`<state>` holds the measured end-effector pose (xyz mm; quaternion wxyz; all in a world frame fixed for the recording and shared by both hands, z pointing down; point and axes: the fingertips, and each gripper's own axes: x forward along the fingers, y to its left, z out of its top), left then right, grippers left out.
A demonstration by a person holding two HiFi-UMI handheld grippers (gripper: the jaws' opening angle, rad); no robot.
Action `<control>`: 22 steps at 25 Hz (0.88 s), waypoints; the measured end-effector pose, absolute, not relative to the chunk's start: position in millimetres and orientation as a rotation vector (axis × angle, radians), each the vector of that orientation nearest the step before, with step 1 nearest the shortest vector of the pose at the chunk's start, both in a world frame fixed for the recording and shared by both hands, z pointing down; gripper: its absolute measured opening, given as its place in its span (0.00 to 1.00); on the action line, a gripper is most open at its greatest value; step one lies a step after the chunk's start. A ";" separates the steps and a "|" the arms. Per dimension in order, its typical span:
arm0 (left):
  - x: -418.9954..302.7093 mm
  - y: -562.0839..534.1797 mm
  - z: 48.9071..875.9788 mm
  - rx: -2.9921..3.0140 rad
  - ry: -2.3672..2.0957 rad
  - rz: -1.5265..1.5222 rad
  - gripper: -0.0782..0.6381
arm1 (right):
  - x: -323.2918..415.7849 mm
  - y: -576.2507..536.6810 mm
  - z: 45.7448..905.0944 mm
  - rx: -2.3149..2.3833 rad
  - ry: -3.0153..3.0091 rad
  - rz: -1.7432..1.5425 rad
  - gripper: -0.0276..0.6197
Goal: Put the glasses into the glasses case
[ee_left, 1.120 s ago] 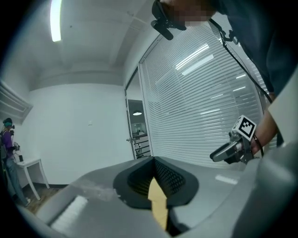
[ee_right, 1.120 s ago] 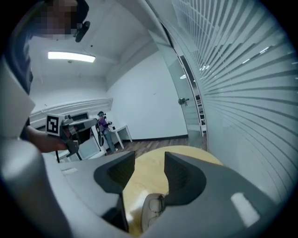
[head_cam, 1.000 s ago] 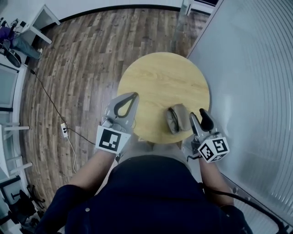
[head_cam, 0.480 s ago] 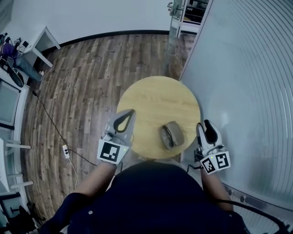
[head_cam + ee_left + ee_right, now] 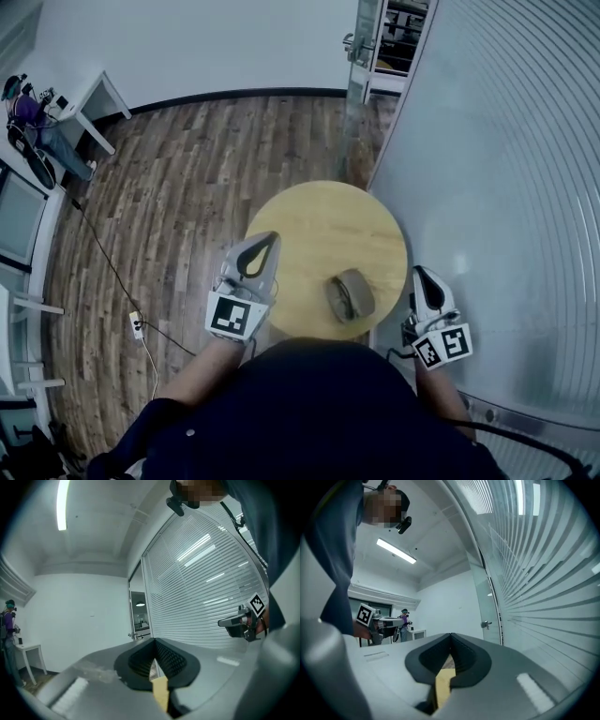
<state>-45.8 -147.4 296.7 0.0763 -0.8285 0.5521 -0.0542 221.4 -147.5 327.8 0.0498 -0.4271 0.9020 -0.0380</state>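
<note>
1. The place looks like an office or a lab-like workroom, not a home.
2. A long partition wall of glass with fine horizontal stripes runs down one side. At its far end is a glazed door with a lever handle.
3. Plain white walls meet a wood-plank floor along a dark baseboard.
4. A strip light is set in the white ceiling.
5. Furniture is sparse. A small round wooden table stands in the open floor, and a white table stands by the wall, with another person beside it.
6. A cable trails over the floor to a power strip.
</note>
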 end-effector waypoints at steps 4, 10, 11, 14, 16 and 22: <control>-47.6 -146.3 297.9 -2.478 1.644 -0.164 0.12 | 212.1 -148.3 333.8 -1.286 2.793 -0.111 0.06; -46.1 -144.7 300.6 -2.501 1.663 -0.152 0.12 | 205.3 -146.3 340.1 -1.271 2.806 -0.127 0.06; -46.7 -144.8 302.0 -2.503 1.664 -0.155 0.12 | 205.7 -146.7 341.7 -1.277 2.805 -0.137 0.06; -48.7 -145.0 306.8 -2.510 1.668 -0.163 0.12 | 207.1 -148.6 344.1 -1.290 2.799 -0.156 0.06; -49.4 -145.6 309.7 -2.518 1.681 -0.156 0.12 | 207.2 -148.8 343.8 -1.292 2.800 -0.154 0.06; -49.7 -142.6 312.9 -2.534 1.689 -0.138 0.12 | 206.7 -141.2 343.6 -1.310 2.809 -0.160 0.06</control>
